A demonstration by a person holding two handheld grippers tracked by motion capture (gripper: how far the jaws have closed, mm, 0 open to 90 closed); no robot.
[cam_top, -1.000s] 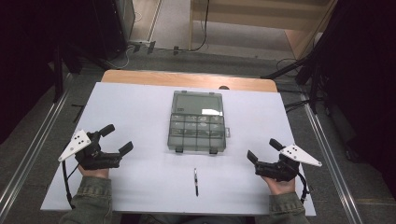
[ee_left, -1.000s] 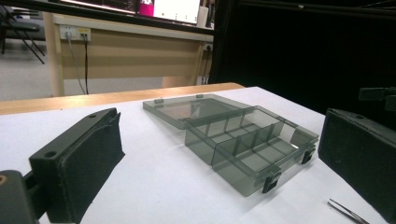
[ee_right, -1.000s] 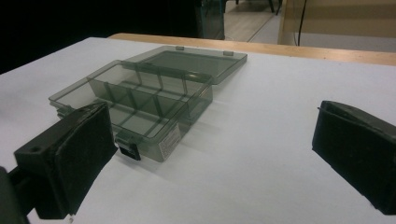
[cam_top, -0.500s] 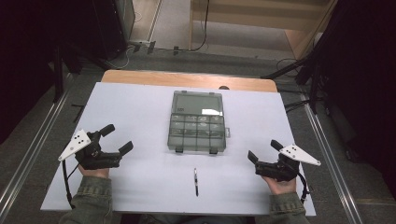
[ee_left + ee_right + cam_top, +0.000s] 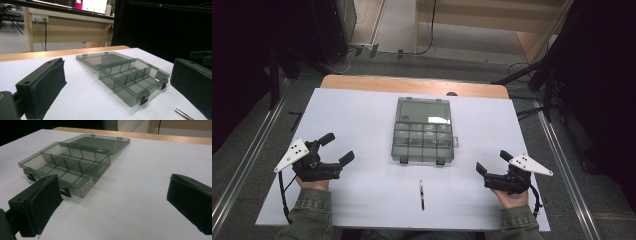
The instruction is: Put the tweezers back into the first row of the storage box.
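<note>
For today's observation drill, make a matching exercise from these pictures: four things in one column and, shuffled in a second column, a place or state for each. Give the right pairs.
Things:
1. Box
2. Tweezers
3. Left claw
4. Right claw

Places or states:
A. Lying near the table's front edge, in front of the box
B. Open and holding nothing, at the table's right side
C. Lid laid back flat, compartments showing
D. Open and holding nothing, at the table's left side

Pairs: 1-C, 2-A, 3-D, 4-B
</note>
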